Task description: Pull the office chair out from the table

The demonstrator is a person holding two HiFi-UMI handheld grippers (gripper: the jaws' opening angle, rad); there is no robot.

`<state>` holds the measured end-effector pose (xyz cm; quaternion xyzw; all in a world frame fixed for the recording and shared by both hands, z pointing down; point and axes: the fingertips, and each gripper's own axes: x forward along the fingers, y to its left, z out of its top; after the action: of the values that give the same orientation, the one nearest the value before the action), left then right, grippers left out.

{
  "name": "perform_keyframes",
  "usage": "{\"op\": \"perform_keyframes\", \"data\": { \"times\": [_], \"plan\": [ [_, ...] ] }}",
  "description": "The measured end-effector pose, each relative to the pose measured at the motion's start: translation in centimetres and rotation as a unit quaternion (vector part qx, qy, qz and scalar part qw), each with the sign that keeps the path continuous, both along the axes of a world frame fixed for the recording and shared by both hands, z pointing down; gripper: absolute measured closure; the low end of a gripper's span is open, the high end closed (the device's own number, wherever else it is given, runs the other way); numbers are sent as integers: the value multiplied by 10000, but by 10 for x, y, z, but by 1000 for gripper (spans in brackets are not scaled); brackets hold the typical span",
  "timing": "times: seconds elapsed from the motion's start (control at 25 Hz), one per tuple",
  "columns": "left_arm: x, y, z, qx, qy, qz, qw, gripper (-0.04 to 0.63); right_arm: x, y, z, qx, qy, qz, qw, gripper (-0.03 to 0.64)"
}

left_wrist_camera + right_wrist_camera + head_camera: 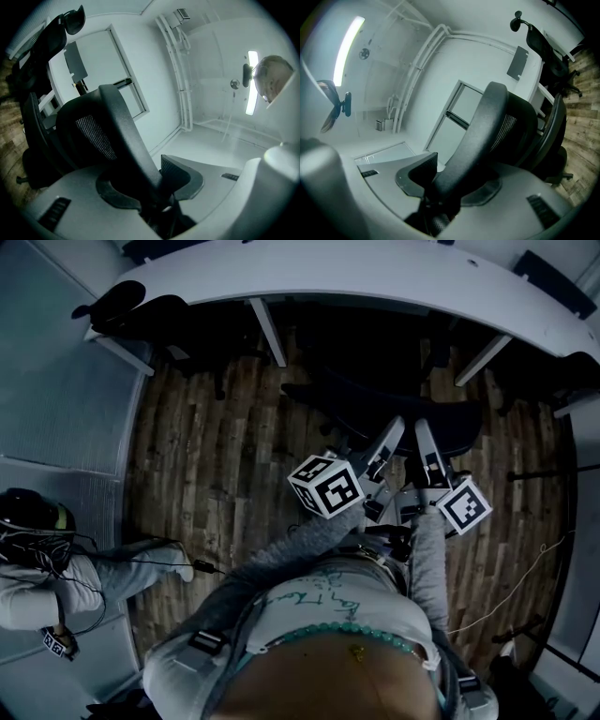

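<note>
The black office chair (375, 404) stands on the wood floor just in front of the curved white table (375, 277). Both grippers reach forward onto the top of its backrest, side by side. My left gripper (392, 435) is shut on the backrest's black rim (122, 131), which runs between its grey jaws (150, 197), mesh showing to the left. My right gripper (424, 435) is shut on the same rim (487, 126), a short way to the right, the frame pinched between its pads (450, 187).
Other black chairs sit tucked at the table, one at the left (131, 306) and one at the right (553, 362). White table legs (267, 329) slant down behind the chair. A person (37, 568) sits on the floor at lower left, with a cable (202, 566) nearby.
</note>
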<state>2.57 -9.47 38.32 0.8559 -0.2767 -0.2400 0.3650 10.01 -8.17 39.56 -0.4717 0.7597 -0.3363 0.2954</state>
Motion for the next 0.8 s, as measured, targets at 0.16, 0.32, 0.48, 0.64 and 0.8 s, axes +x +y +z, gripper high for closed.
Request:
{"op": "perform_keyframes", "data": {
  "times": [0.16,0.32,0.48,0.64,0.8],
  "plan": [
    [-1,6,0,-22,8,-46,10000,447,-2,5,-2,24,-11,-101,9999,463],
    [-2,-2,1,-77,14,-107,9999,447,-3,-2,-1,-78,46,-133,9999,463],
    [5,23,2,-60,3,-150,9999,448,5,22,1,-46,40,-168,9998,463],
    [14,56,3,-26,5,-186,9998,447,14,55,1,4,2,-194,9998,463],
    [14,68,2,-38,0,-181,9998,447,14,66,0,31,6,-199,9998,463]
  ]
}}
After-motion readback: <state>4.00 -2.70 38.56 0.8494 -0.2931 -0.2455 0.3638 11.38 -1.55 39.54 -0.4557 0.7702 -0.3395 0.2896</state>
